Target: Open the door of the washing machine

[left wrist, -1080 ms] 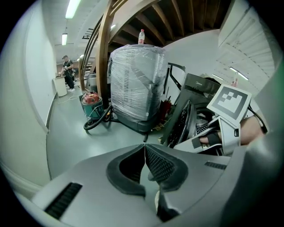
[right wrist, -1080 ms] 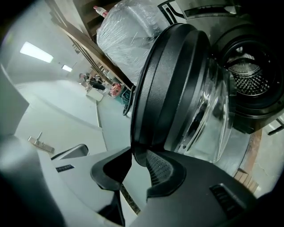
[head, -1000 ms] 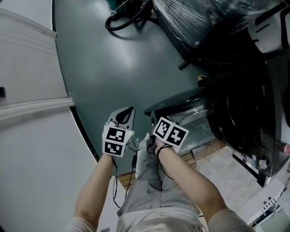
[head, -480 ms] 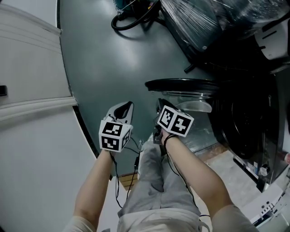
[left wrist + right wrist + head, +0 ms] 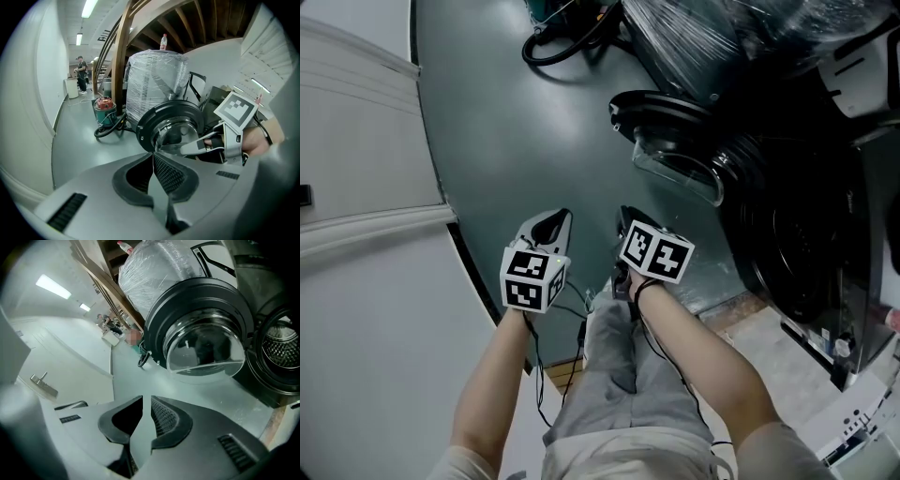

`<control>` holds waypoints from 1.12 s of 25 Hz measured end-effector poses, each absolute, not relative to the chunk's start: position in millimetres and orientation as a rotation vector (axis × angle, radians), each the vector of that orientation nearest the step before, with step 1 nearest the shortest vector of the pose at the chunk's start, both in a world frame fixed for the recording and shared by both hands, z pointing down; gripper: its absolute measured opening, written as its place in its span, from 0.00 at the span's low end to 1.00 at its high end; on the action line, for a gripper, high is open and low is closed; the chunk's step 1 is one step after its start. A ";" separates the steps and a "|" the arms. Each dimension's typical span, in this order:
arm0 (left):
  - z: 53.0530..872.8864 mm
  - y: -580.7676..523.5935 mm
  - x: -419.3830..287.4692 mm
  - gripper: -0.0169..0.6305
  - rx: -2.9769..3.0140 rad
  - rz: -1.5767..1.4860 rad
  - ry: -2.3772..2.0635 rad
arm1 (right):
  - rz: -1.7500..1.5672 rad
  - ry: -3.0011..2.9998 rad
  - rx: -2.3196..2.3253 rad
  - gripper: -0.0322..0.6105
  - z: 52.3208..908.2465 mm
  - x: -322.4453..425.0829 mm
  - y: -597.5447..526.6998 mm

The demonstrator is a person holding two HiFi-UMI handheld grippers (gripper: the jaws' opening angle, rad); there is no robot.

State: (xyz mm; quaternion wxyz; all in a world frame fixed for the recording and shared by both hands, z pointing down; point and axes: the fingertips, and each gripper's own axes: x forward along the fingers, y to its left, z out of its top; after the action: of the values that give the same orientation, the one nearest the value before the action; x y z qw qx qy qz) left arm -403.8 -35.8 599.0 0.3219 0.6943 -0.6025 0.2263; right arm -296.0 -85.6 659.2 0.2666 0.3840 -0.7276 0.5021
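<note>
In the head view, the left gripper (image 5: 555, 221) and right gripper (image 5: 625, 218) hang side by side near centre, both pointing toward 12 o'clock over the grey floor (image 5: 516, 141). The washing machine's door (image 5: 670, 131) stands swung open at 1 o'clock, apart from both. The dark drum opening (image 5: 797, 262) lies at 3 o'clock.

In the left gripper view, the jaws are clenched tip to tip and empty, with the door at 12 o'clock.

In the right gripper view, the jaws have just been closing. A slim gap remains with nothing in it, and the door sits at 1 o'clock.

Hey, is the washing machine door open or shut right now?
Open. The round glass door stands swung wide, clear of the opening, and the drum shows bare beside it.
</note>
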 end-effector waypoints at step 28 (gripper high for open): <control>430.4 -92.3 -267.0 0.06 2.165 0.599 -1.385 | 1.141 -2.141 1.210 0.16 460.4 -156.9 -101.9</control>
State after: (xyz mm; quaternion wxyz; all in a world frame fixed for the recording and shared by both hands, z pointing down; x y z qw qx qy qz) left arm -267.0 -92.3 430.4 0.2485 0.7947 -0.5084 0.2197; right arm -156.9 -101.9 460.4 0.2136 0.4362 -0.7714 0.4112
